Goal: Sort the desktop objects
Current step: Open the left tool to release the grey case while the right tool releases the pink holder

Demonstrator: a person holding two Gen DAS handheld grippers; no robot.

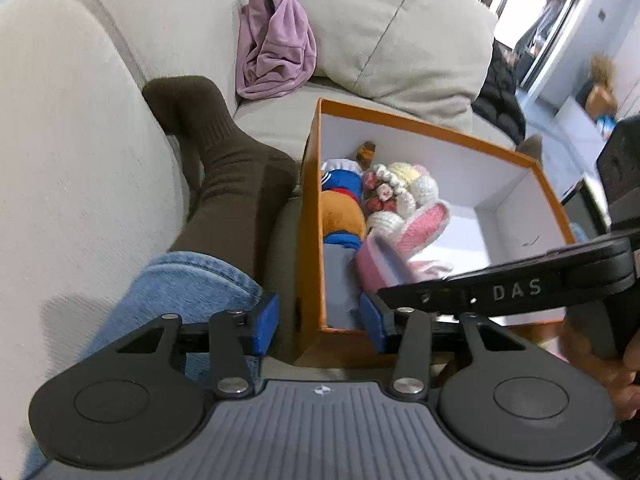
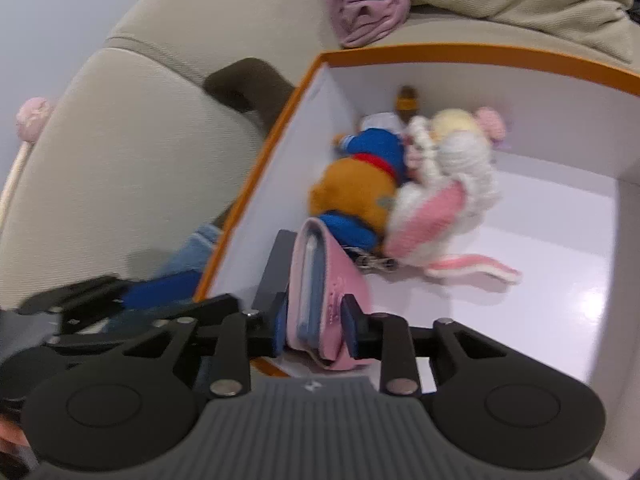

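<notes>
A beige sofa (image 1: pixel 100 168) carries the scene. On its seat stands an open orange box (image 1: pixel 310 216) with white inner walls, beside a leg in blue jeans (image 1: pixel 188 284) and a dark brown sock (image 1: pixel 228 168). A crumpled lilac cloth (image 1: pixel 276 44) lies against the backrest, next to a loose beige cushion (image 1: pixel 392 36) that leans just behind the box.

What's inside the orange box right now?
Inside the orange cardboard box: an orange-and-blue plush toy, a white-and-pink crocheted bunny, and a pink pouch held by the right gripper. Anything beneath them is hidden.
</notes>
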